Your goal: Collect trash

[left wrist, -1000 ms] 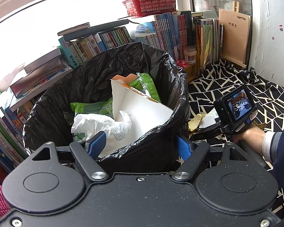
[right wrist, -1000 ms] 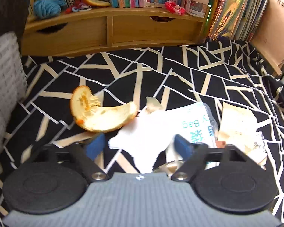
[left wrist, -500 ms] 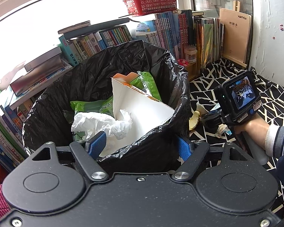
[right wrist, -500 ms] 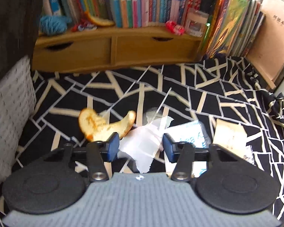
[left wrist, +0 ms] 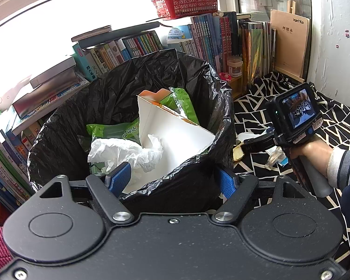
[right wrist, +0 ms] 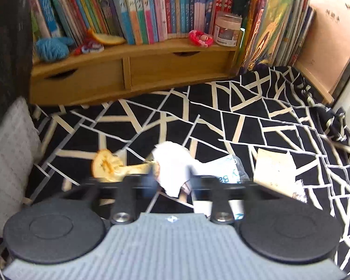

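A bin lined with a black bag [left wrist: 212, 88] fills the left wrist view. It holds a white carton [left wrist: 172, 135], green wrappers and a crumpled white bag. My left gripper [left wrist: 172, 180] is open, its blue pads on either side of the bin's near rim. My right gripper [right wrist: 171, 178] is shut on a torn white paper scrap [right wrist: 172, 163] just above the black patterned cloth [right wrist: 221, 121]. An orange peel [right wrist: 107, 168] touches its left finger; I cannot tell if it is pinched too. A person's hand [left wrist: 315, 149] holds the right gripper beside the bin.
A blue-printed plastic bag [right wrist: 228, 175], a beige wrapper [right wrist: 273, 170] and a foil bit [right wrist: 298, 194] lie on the cloth to the right. Behind stands a wooden drawer shelf [right wrist: 128, 70] with books, a jar [right wrist: 228, 29] and another peel [right wrist: 107, 38]. A grey textured wall [right wrist: 9, 154] stands at left.
My right gripper's fingers have closed from wide open onto the white paper scrap, and it has lifted and drawn back. The left gripper and the bin have not moved.
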A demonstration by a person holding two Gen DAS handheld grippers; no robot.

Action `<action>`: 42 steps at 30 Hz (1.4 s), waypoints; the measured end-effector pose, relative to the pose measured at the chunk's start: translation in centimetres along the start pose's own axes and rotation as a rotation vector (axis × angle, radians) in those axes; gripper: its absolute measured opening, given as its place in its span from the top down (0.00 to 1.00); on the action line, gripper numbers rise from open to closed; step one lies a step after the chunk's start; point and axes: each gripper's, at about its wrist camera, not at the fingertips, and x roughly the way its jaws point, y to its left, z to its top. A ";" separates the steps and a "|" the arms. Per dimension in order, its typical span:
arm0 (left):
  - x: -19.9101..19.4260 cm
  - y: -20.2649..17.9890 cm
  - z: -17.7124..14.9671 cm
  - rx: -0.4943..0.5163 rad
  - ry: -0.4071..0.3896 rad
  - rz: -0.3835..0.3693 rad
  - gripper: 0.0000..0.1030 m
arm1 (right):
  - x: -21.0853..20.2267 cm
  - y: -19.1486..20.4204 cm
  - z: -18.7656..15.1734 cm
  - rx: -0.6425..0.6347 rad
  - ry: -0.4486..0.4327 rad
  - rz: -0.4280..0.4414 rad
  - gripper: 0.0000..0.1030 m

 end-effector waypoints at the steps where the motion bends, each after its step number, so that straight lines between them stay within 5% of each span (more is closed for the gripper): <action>1: 0.0 0.0 0.0 0.000 0.000 0.001 0.27 | 0.3 0.5 -0.2 -0.059 -0.011 -0.019 0.18; 6: 0.0 -0.1 0.0 0.003 -0.001 0.005 0.27 | 2.4 2.0 -0.2 -0.348 0.005 -0.070 0.15; 14: 0.1 -0.3 0.0 0.012 0.000 0.015 0.26 | 6.0 0.0 2.7 -0.300 0.113 0.054 0.13; 18: 0.1 -0.2 0.0 0.011 -0.002 0.012 0.26 | 5.9 -0.4 2.8 -0.243 0.160 0.144 0.43; 22: 0.1 -0.1 0.1 0.008 0.000 0.006 0.26 | 4.5 0.7 2.2 -0.281 0.158 0.131 0.71; 25: 0.1 0.0 0.1 0.004 0.001 0.002 0.26 | 3.1 0.9 2.1 -0.260 0.166 0.119 0.85; 29: 0.0 0.0 0.1 -0.002 0.003 -0.005 0.26 | 0.8 0.6 2.4 -0.199 0.213 0.146 0.90; 36: 0.0 0.2 0.2 -0.011 0.005 -0.012 0.26 | -3.5 0.9 1.1 -0.170 0.330 0.242 0.88; 40: 0.0 0.1 0.2 -0.011 0.006 -0.011 0.26 | -4.4 0.4 -0.3 -0.127 0.343 0.279 0.45; 42: 0.0 0.0 0.2 -0.011 0.007 -0.008 0.26 | -4.5 -0.5 -0.8 -0.049 0.305 0.286 0.32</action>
